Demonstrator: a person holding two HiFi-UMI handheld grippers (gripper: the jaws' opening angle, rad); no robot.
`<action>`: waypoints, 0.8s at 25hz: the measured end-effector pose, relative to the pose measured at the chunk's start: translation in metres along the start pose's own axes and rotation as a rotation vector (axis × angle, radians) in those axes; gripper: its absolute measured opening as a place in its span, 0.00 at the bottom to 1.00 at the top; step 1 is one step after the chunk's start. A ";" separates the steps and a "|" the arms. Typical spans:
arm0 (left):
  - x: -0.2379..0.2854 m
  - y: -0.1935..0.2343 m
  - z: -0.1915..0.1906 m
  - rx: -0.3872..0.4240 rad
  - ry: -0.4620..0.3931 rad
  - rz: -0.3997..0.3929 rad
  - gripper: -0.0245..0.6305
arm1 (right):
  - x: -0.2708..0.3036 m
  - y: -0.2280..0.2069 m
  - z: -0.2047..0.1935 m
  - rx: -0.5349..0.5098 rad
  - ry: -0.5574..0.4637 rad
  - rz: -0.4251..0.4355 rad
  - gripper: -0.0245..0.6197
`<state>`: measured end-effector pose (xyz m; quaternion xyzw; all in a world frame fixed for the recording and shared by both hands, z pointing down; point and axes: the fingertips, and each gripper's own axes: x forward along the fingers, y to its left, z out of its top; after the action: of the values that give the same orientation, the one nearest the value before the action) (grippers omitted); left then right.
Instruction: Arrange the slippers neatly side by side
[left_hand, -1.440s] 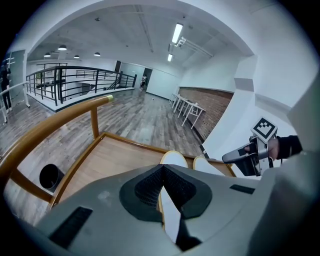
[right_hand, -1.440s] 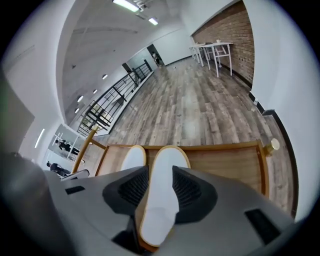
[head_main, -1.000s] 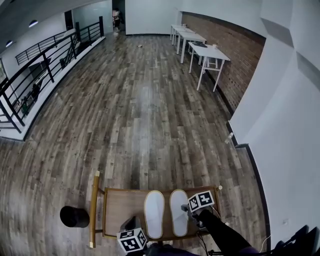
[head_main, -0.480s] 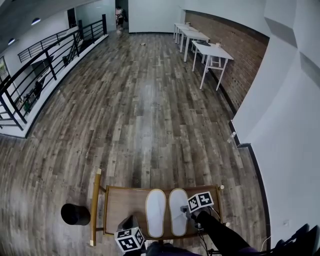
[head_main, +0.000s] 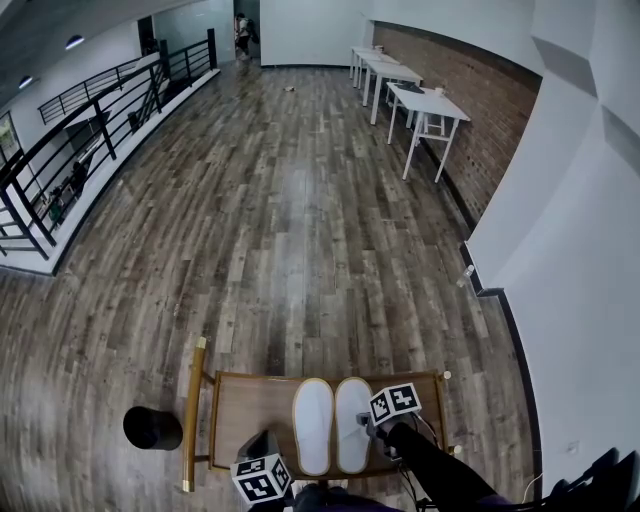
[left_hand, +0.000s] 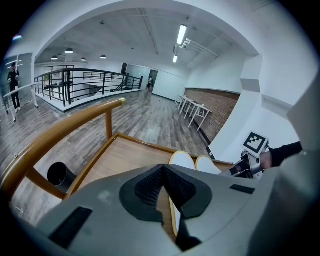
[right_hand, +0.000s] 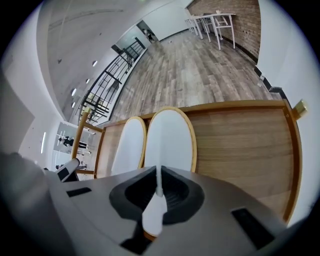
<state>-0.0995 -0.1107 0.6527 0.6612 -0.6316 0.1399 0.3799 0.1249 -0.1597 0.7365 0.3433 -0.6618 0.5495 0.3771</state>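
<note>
Two white, tan-rimmed fabric slippers lie side by side on a railed wooden tabletop (head_main: 250, 410) at the bottom centre of the head view. The right hand-held gripper (right_hand: 157, 187) is clamped on the heel edge of the right-hand slipper (head_main: 352, 420), whose rim sits close against the left-hand slipper (head_main: 312, 428). The left hand-held gripper (left_hand: 165, 187), jaws pressed together with nothing between them, hangs at the lower left of the tabletop. A black cylinder (head_main: 152, 428) stands on the plank floor left of it.
</note>
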 end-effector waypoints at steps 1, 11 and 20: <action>0.000 0.001 -0.001 -0.001 0.001 0.001 0.04 | 0.001 0.001 0.000 -0.002 0.000 0.002 0.06; -0.001 0.001 0.000 0.004 0.004 -0.003 0.04 | 0.004 0.000 -0.002 -0.018 0.013 0.007 0.06; 0.001 0.002 -0.002 0.006 0.005 -0.005 0.04 | 0.006 0.001 -0.003 0.032 -0.005 0.081 0.07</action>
<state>-0.1003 -0.1102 0.6550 0.6636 -0.6286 0.1425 0.3797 0.1213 -0.1568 0.7419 0.3236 -0.6671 0.5740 0.3476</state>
